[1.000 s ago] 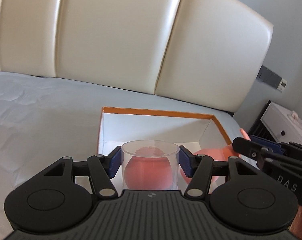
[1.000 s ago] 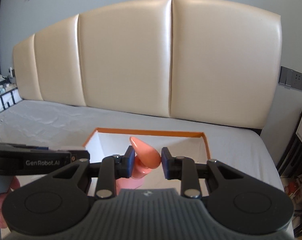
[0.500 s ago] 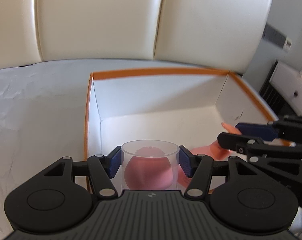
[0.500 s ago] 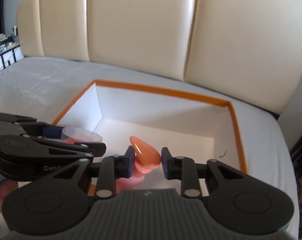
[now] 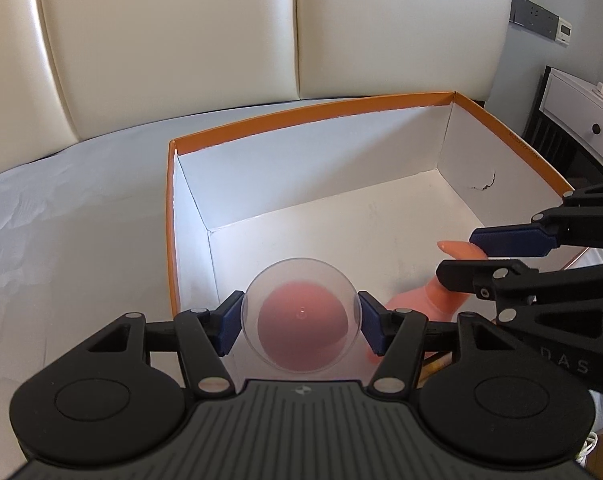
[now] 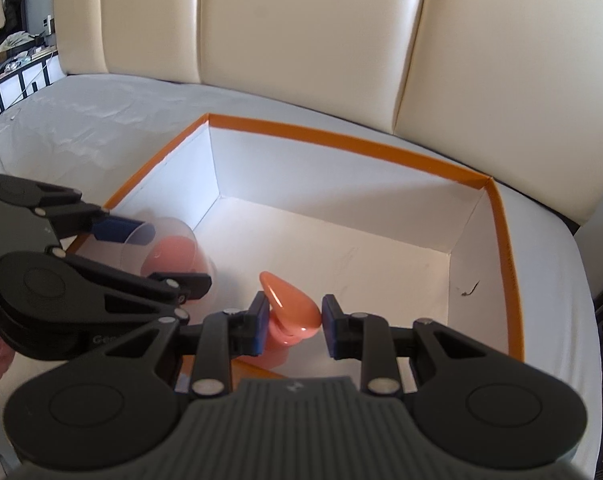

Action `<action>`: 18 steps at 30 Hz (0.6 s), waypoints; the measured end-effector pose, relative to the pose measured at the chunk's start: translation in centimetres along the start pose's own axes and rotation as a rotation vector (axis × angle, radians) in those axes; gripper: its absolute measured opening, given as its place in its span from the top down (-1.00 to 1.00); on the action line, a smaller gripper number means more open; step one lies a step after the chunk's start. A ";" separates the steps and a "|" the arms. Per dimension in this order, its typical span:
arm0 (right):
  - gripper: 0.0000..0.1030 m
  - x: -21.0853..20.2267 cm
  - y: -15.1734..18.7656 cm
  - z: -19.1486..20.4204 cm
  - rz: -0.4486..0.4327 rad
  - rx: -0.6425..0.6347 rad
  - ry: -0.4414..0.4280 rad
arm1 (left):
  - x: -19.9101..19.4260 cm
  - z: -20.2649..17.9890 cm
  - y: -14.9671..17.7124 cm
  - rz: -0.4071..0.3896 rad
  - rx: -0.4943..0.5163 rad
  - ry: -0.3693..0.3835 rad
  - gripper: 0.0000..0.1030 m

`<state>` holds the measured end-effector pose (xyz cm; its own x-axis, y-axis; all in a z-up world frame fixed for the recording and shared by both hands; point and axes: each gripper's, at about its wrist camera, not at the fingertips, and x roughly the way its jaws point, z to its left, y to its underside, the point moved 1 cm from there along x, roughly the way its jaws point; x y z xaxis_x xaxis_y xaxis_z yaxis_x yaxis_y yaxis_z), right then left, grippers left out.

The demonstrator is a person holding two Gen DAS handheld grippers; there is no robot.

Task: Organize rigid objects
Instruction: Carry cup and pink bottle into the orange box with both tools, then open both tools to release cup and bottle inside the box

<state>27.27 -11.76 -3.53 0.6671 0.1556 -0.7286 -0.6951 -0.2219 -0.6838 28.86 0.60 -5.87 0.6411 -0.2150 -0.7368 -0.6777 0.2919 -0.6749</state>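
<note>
Low in the frame, the left tool point(image 5: 300, 322) grips a clear cup point(image 5: 300, 316) with a pink ball inside, tipped toward the box, likely for setting down. The right tool point(image 6: 294, 322) clamps an orange bottle point(image 6: 291, 312) by its head, over the floor of the box point(image 6: 509, 248). Beyond, the bed point(image 6: 81, 128) carries the box under a cream headboard point(image 6: 301, 40).

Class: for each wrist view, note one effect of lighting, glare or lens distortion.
Left wrist view: fisheye bends the orange-rimmed box edge into a curve; the clear cup looks hazy. Right wrist view: a bright glare streak on the pink piece; corners darken into vignette.
</note>
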 end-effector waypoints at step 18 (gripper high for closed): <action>0.48 0.0 -0.3 0.6 0.036 -0.021 0.038 | -2.9 4.1 -0.1 -0.124 -0.245 0.078 -0.54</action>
<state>27.35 -11.12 -3.33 0.6519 0.1106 -0.7502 -0.7131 -0.2470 -0.6561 28.56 4.98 -3.48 0.7010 -0.3089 -0.6428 -0.6690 0.0274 -0.7428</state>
